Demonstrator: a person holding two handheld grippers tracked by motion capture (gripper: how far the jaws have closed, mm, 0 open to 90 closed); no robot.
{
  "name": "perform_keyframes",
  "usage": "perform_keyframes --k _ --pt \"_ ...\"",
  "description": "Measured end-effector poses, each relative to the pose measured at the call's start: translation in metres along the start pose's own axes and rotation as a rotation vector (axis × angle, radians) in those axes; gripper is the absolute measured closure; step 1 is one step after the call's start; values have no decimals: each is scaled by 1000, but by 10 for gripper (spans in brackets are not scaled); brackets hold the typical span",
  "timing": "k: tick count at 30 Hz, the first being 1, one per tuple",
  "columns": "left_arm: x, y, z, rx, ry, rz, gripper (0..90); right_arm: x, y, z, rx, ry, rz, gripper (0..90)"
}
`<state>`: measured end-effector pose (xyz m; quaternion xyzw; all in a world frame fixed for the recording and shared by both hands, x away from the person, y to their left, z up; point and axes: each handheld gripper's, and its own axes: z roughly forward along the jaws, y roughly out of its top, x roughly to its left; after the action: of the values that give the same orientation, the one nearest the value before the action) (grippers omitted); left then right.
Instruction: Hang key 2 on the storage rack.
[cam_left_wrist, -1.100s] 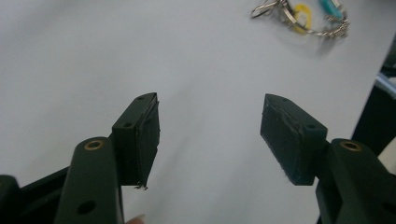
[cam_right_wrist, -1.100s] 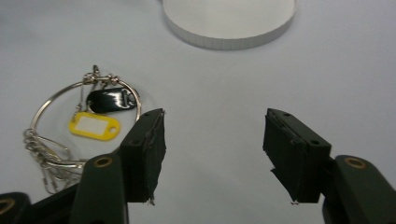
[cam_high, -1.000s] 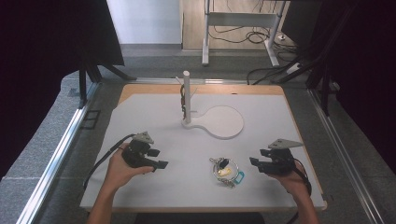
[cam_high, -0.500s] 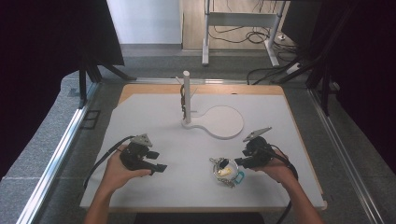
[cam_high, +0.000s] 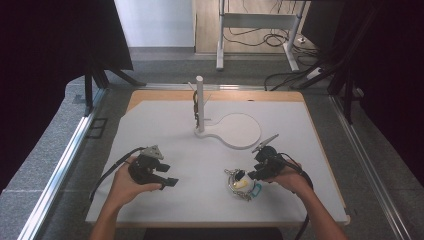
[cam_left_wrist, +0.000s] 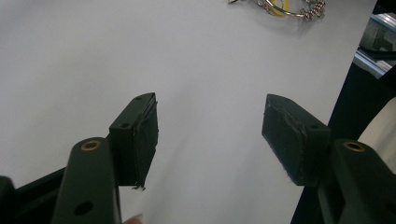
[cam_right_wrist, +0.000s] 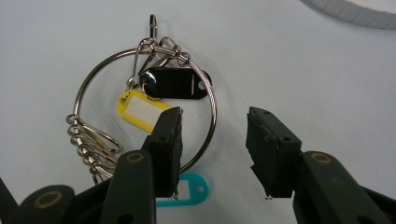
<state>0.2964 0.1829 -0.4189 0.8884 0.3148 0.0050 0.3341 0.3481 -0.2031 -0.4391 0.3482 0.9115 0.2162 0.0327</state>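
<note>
while left gripper (cam_high: 169, 182) idles, right gripper (cam_right_wrist: 214, 135) straddles key ring (cam_right_wrist: 145, 100).

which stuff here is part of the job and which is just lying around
In play, as far as the pictures suggest:
- key ring with tags
- right gripper, open, poised over the ring
- white stand with round base, perhaps

Idle:
- left gripper, open above the bare mat
- cables on the floor

A large metal key ring (cam_right_wrist: 144, 105) lies flat on the white table, carrying black, yellow and teal tags.

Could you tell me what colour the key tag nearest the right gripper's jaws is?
Teal key tag, clearest in the right gripper view.
</note>
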Motion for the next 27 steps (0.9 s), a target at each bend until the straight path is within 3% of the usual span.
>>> perform_keyframes --k 7,10,11,14,21,27 --pt "1 -3 -1 -3 -3 -8 363 -2 7 12 55 19 0 605" --pt "6 -9 -2 -9 7 -50 363 -2 10 18 89 24 -9 643" --pt "7 -9 -3 0 12 -36 363 -2 11 19 97 27 -11 660" --pt "5 -10 -6 -34 12 -36 368 -2 13 22 122 29 -16 722" --pt "5 -11 -8 -45 21 -33 369 0 16 29 173 25 -26 819" --pt "5 -11 -7 -35 27 -33 369 -4 18 26 191 62 8 862"
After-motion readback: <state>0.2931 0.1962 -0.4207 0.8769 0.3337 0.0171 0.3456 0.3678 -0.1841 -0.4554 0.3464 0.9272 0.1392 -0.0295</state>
